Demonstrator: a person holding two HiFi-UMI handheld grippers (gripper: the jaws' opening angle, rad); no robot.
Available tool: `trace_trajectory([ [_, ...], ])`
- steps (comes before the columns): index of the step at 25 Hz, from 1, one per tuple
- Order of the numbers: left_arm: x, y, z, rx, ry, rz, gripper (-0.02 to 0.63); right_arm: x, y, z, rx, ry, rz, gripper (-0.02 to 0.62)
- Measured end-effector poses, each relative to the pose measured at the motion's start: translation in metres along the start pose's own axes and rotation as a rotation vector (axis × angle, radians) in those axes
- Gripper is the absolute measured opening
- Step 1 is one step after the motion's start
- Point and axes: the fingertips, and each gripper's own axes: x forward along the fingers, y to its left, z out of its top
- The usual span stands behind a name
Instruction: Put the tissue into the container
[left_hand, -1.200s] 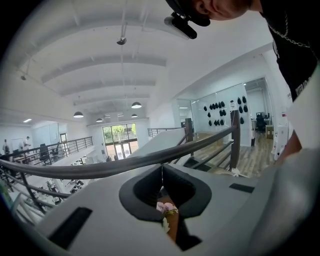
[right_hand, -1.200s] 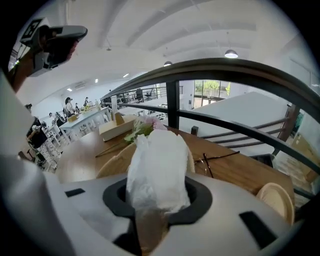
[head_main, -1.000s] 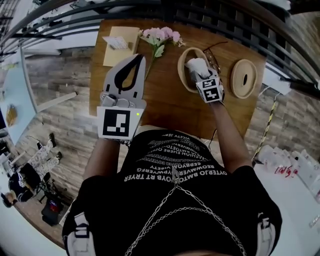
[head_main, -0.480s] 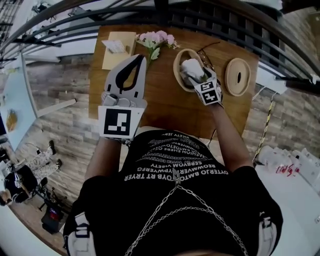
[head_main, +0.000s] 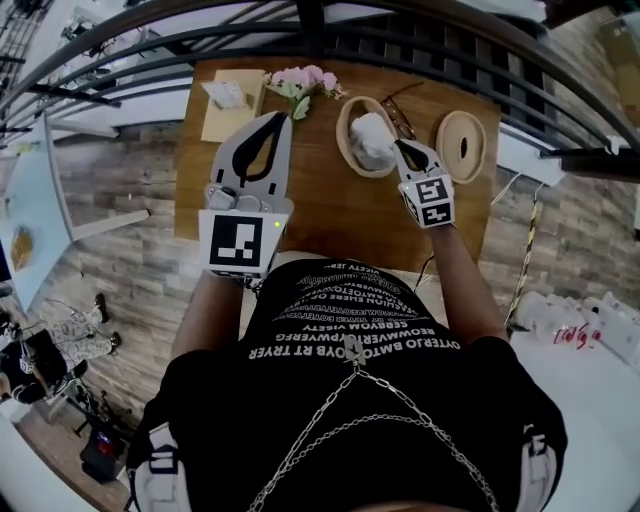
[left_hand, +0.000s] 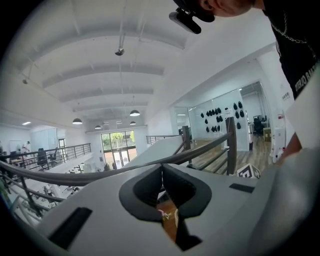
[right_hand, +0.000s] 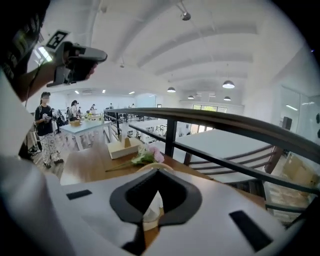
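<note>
Right gripper (head_main: 400, 146) hung at the right edge of the oval wooden container (head_main: 345, 150), its jaws just closed tight together with nothing between them. I saw the white tissue (head_main: 372, 138) lying crumpled inside that container on the wooden table (head_main: 320, 215). My left gripper (head_main: 277, 118) was likewise pinched together and empty, held over the table near the pink flowers (head_main: 305, 80). The round lid (head_main: 461, 146) lay just beside the container.
</note>
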Motion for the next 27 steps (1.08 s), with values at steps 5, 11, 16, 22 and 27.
trace_trajectory([
  [5, -0.014, -0.004, 0.003, 0.006, -0.007, 0.011, 0.029, -0.046, -0.008, 0.046, 0.042, -0.106, -0.043, 0.015],
  [11, -0.033, -0.015, 0.016, 0.018, -0.046, 0.018, 0.029, -0.122, -0.013, 0.095, -0.001, -0.212, -0.096, 0.015],
  [16, -0.049, -0.03, 0.024, 0.02, -0.069, 0.017, 0.029, -0.174, -0.001, 0.118, -0.061, -0.264, -0.111, 0.015],
  [22, -0.064, -0.049, 0.017, 0.021, -0.051, 0.016, 0.029, -0.2, 0.01, 0.119, -0.103, -0.287, -0.111, 0.015],
  [27, -0.067, -0.061, 0.009, 0.023, -0.018, -0.003, 0.029, -0.206, 0.011, 0.115, -0.091, -0.287, -0.11, 0.015],
])
